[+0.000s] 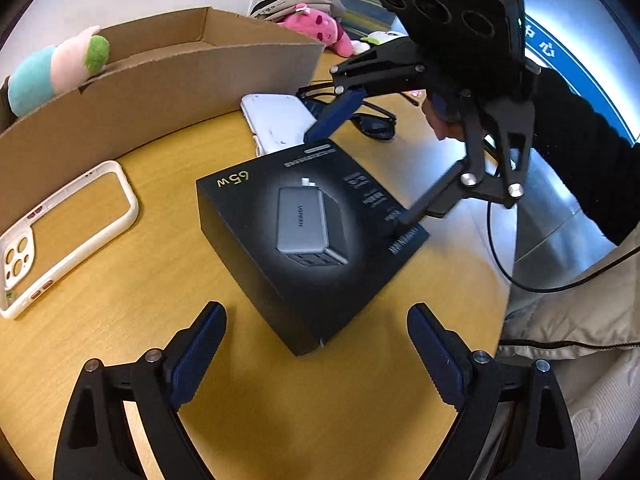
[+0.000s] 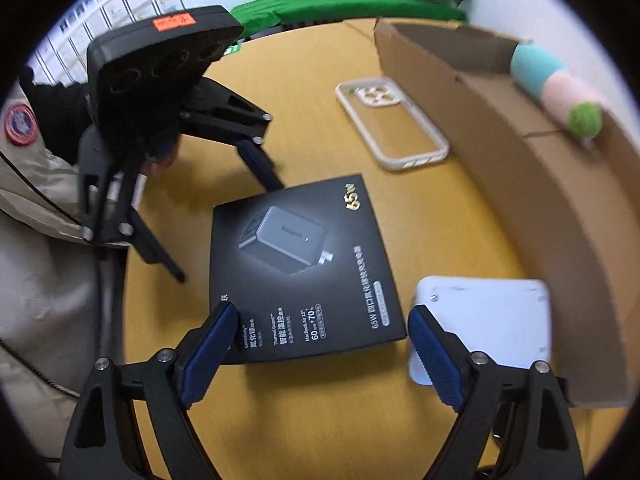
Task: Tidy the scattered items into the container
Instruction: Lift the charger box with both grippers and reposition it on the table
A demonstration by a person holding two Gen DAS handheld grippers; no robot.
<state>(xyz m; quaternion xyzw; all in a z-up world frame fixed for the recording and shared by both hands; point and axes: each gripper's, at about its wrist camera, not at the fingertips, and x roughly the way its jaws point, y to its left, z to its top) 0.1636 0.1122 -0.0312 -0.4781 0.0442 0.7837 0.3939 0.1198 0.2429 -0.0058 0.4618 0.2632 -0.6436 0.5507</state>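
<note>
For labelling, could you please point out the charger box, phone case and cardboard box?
charger box [image 2: 300, 264]: right wrist view, printed top face.
phone case [image 1: 68, 236]: left wrist view, clear back panel.
cardboard box [image 1: 160, 92]: left wrist view, near outer wall.

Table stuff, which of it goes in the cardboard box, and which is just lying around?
For the job:
charger box
phone case
white case
sunglasses
cardboard box
striped plush, resting on the box wall

Just there:
pink plush behind the box
black cable

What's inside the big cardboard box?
A plush toy striped blue, pink and green leans on the cardboard box's wall. The bare floor shows at the far end. The near wall hides the rest of the inside.
</note>
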